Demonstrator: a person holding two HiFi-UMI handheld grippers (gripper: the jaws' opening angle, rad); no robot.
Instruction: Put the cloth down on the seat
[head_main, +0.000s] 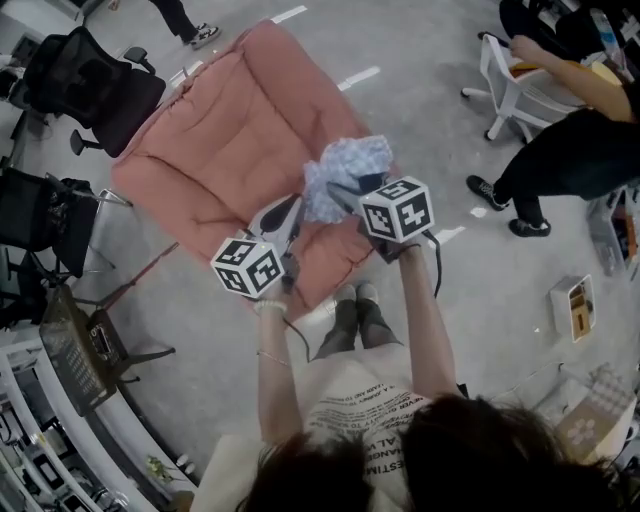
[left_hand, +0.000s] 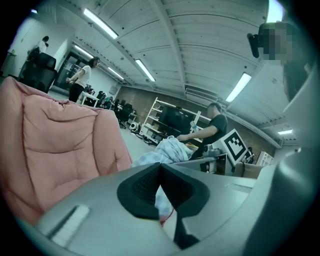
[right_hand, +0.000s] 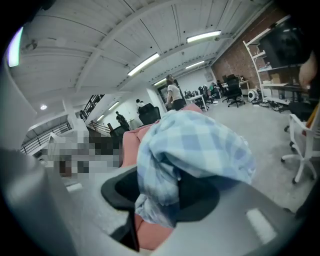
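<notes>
Cloth (head_main: 345, 170) is bunched above the pink seat (head_main: 230, 140); my left gripper (left_hand: 161, 175) and right gripper (right_hand: 160, 200) both pinch it. The head view shows that; the right gripper view shows blue checks best.

Both forearms are reaching out over the seat's (head_main: 215, 150) front edge. Left gripper (head_main: 292, 222) and right gripper (head_main: 347, 197) are pointing slightly downward, jaws of each pinching the cloth (head_main: 345, 165).
</notes>
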